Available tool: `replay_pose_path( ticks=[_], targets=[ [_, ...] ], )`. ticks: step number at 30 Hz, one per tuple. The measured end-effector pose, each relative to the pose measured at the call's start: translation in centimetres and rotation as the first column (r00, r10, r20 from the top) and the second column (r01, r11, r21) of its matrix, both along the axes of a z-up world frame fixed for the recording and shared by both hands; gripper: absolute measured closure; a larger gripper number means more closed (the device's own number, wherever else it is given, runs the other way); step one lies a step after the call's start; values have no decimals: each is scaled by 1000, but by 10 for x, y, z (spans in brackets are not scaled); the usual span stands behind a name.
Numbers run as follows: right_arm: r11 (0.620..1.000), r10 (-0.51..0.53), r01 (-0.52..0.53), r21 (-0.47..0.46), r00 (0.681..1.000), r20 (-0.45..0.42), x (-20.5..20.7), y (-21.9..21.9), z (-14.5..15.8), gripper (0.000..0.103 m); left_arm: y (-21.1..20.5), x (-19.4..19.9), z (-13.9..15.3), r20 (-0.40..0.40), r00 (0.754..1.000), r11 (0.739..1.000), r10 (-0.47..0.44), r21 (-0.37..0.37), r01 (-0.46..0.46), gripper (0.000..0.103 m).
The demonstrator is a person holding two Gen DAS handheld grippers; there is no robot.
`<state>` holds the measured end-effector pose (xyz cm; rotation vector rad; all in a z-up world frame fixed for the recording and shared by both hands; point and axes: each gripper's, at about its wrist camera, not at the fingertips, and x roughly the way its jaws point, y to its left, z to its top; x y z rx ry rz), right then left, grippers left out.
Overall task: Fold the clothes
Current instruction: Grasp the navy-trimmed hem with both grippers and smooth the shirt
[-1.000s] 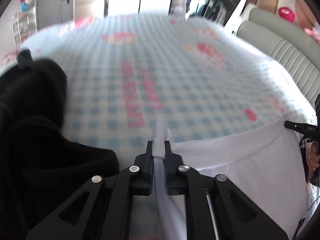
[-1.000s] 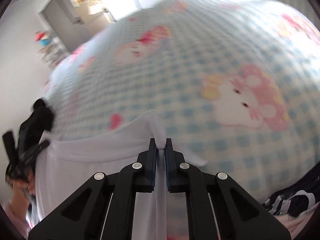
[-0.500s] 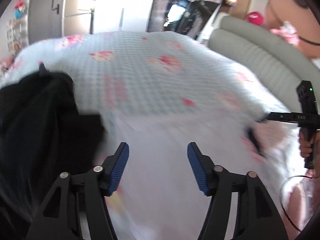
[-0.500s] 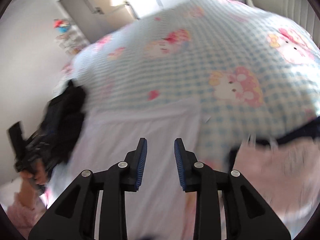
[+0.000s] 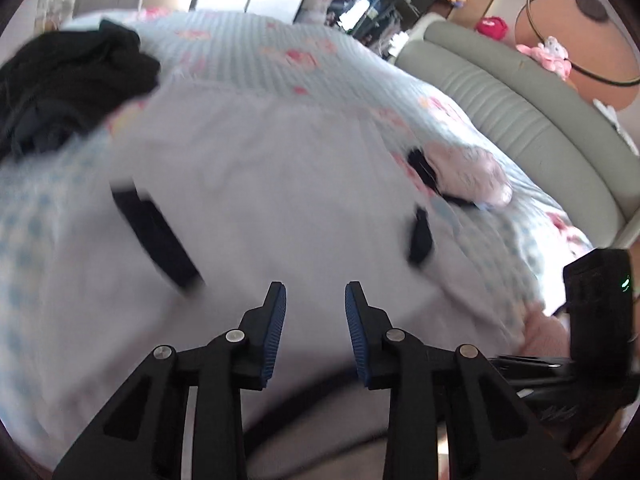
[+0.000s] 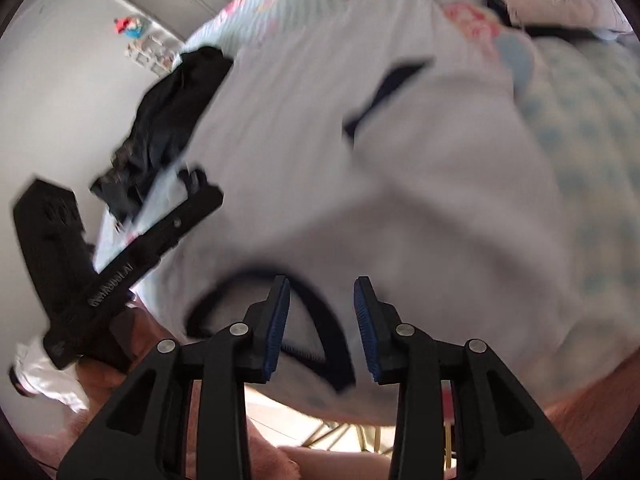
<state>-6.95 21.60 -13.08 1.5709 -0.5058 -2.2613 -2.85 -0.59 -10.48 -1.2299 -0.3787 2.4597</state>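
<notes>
Both claws, left claw (image 5: 314, 300) and right claw (image 6: 322, 294), gape empty above the white shirt (image 5: 260, 184) spread on the bed (image 5: 248, 36), so we should pinch its near hem evenly before folding.

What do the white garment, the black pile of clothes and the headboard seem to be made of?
White garment: probably a thin knit such as cotton, matt, lying in soft folds, with dark trim; motion blur hides the weave.
Black pile of clothes: soft matt fabric, crumpled; the type is unclear.
Headboard: grey padded upholstery, perhaps faux leather, with stitched ribs and a slight sheen.
</notes>
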Motion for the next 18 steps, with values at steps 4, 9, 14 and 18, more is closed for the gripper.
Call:
replay_pose_path(
  ticks=[4,9,14,18],
  targets=[
    [995,22,-26,94,999,42,9,-10,-19,69,4,25,-32,78,997,993,-9,-114,18,72],
    [990,27,-30,137,999,26,23,-14,-14,69,-2,54,-23,40,999,995,-31,-90,34,71],
    [990,-1,17,140,994,-113,21,-14,19,68,-7,55,-12,10,1000,999,-24,-36,24,69],
    [990,-19,32,139,996,-91,20,-11,10,68,-16,56,-26,108,994,1000,-8,-3,9,69]
  ],
)
